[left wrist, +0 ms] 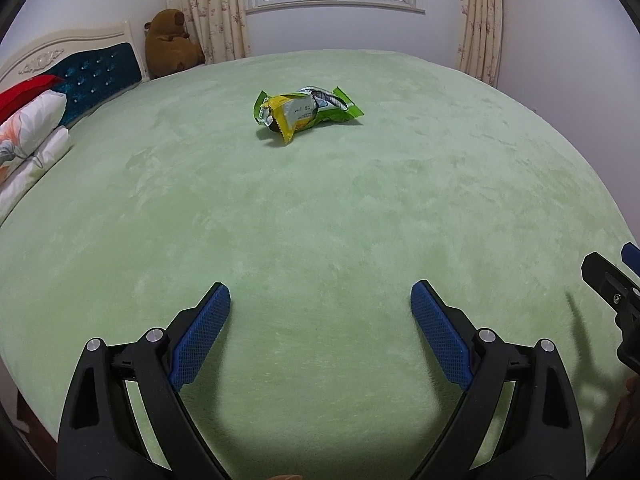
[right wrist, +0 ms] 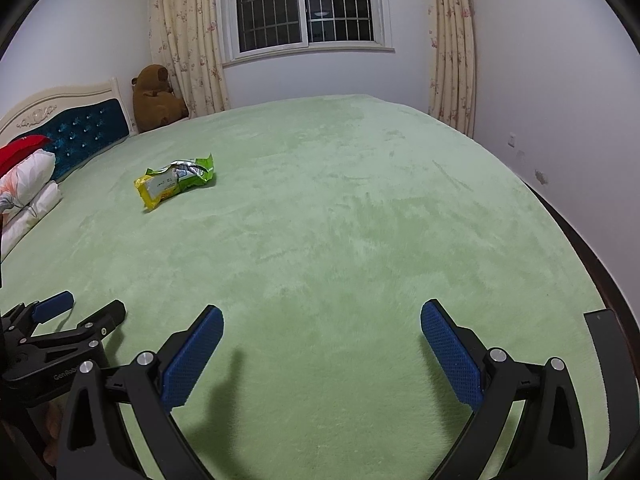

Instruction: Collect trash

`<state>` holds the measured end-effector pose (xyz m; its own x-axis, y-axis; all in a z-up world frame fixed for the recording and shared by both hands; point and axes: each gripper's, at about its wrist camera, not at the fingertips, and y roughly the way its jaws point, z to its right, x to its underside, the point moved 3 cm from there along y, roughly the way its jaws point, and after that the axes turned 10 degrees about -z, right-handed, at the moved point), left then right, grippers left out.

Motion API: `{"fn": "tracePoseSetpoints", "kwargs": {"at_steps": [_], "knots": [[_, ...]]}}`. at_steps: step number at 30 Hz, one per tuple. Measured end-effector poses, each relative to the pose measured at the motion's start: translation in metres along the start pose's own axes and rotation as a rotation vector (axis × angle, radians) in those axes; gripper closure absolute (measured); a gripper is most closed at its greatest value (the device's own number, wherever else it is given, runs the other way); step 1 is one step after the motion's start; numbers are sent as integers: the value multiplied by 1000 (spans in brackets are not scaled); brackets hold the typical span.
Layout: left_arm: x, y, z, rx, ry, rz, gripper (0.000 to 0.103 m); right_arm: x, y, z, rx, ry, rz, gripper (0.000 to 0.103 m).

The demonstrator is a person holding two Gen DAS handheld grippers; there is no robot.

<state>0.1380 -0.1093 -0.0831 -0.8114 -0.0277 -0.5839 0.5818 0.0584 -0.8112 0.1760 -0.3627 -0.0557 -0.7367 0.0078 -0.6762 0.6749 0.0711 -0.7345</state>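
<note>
your left tool (left wrist: 320, 320): wide open, nothing in it | your right tool (right wrist: 322, 338): same, spread and empty | crumpled snack wrapper (left wrist: 304, 110): on the green bed (left wrist: 320, 220), 12 o'clock of left tool, 11 o'clock from right

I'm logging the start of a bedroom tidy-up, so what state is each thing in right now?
left gripper: open, empty, above the bed.
right gripper: open, empty, above the bed.
snack wrapper: crumpled, lying on the green blanket, untouched.
curtains: drawn back from the window.
plush toy: propped in the corner beside the headboard.
</note>
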Motion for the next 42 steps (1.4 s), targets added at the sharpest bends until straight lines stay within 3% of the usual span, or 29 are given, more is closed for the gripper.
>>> {"fn": "tracePoseSetpoints", "kwargs": {"at_steps": [42], "knots": [[0, 3, -1, 19, 2, -4, 14, 4, 6, 1, 8, 8, -26, 6]]}}
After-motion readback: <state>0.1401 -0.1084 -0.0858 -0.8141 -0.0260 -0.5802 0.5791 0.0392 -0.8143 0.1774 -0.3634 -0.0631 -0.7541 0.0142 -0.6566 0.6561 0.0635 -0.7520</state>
